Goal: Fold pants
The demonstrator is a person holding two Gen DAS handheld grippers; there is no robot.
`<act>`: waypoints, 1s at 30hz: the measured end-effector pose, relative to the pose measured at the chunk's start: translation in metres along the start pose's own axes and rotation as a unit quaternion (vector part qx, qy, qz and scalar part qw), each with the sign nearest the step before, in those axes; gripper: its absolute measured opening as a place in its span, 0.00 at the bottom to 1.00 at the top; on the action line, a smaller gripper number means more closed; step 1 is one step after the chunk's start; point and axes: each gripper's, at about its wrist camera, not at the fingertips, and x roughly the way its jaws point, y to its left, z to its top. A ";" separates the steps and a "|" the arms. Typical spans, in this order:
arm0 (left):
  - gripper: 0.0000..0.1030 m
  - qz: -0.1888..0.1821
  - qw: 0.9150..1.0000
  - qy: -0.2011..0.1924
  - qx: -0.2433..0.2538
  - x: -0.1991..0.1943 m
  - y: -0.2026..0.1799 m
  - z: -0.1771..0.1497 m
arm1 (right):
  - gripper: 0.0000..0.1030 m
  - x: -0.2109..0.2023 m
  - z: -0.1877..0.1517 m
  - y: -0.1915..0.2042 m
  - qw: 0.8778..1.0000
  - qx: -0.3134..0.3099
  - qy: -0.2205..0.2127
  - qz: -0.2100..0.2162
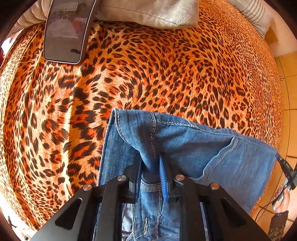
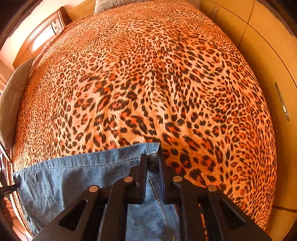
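- On the bed, over a leopard-print cover (image 1: 167, 74), I see blue jeans (image 1: 185, 148) draped across the lower part of both wrist views.
- My left gripper (image 1: 150, 157) is clenched on a bunched fold of the jeans near a stitched seam; the denim is squeezed between its black finger and the blue ribbed pad (image 1: 163, 178).
- From that pinch the denim spreads up and to the right, with a pocket opening and pale stitching showing, and more of the jeans hangs down under the gripper frame.
- My right gripper (image 2: 153, 157) is clamped on the hemmed corner of a jeans leg (image 2: 83, 176), with the side seam running down between its two black fingers.
- That leg stretches away to the left of the right wrist view, its hem edge lying along the cover.
- At the far right edge of the left wrist view I see a hand (image 1: 282, 202) in a dark sleeve holding another black gripper, partly cut off.
- A dark mirror-like panel (image 1: 65, 31) lies on the cover at the upper left, touching a pale pillow (image 1: 152, 13).
- Beyond the bed, the right wrist view shows wooden cupboard doors (image 2: 259, 46) on the right and a wooden headboard (image 2: 40, 39) on the left.
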 end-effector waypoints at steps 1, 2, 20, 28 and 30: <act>0.13 0.000 1.000 -0.007 -0.009 0.000 0.000 0.005 | 0.07 -0.005 0.008 -0.002 1.000 0.010 -0.014 0.008; 0.12 -0.002 1.000 -0.014 -0.016 0.000 -0.001 0.011 | 0.07 -0.008 0.016 -0.004 0.999 0.022 -0.023 0.013; 0.44 -0.045 0.998 -0.037 0.003 -0.033 0.008 -0.032 | 0.37 -0.025 -0.077 -0.071 0.993 0.089 0.026 0.076; 0.47 -0.056 0.998 0.012 -0.004 -0.023 0.009 -0.081 | 0.37 -0.028 -0.121 -0.071 0.993 0.077 0.043 0.072; 0.43 -0.041 0.999 0.017 0.005 -0.017 0.006 -0.083 | 0.17 -0.029 -0.122 -0.061 0.997 0.042 0.050 0.047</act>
